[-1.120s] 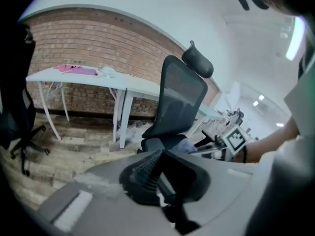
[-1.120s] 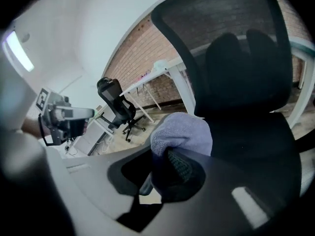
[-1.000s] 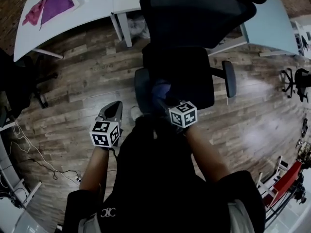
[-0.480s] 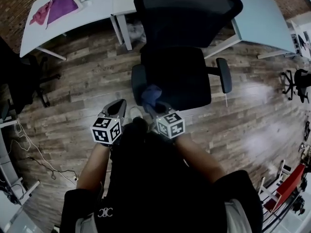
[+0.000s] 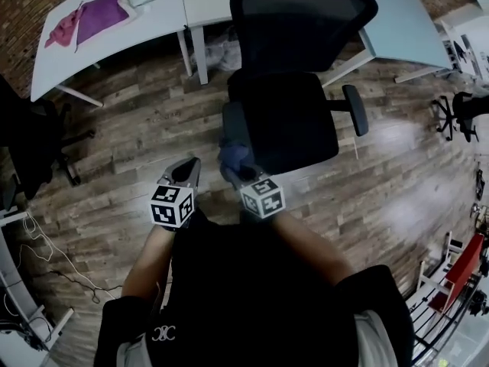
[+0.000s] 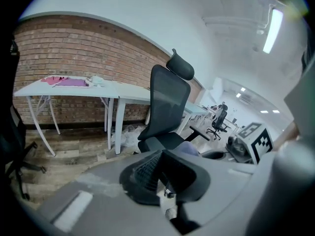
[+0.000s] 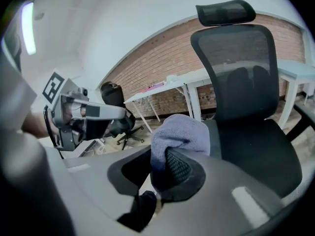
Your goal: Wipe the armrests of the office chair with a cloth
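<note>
Right gripper (image 7: 163, 177): jaws pinched on a bluish-lavender cloth (image 7: 180, 133), which bulged up above the ribbed pad. In the head view the right gripper (image 5: 246, 176) sat just beyond its marker cube, cloth (image 5: 235, 157) bunched at its tip.

Cloth position: at the front end of the office chair's near armrest (image 5: 231, 125); contact could not be made out. Far armrest (image 5: 356, 109) well apart, on the other side of the seat.

Left gripper (image 6: 161, 167): jaws pressed together, nothing between them; held beside the right gripper, over the plank floor (image 5: 137, 121). In the head view, left gripper (image 5: 182, 172) clear of the chair.

Office chair (image 5: 284, 121): black, mesh back, headrest, facing the person.

Surroundings: white table (image 5: 145, 23) behind the chair bearing purple and pink cloths (image 5: 95, 12); brick wall (image 6: 74, 53).
</note>
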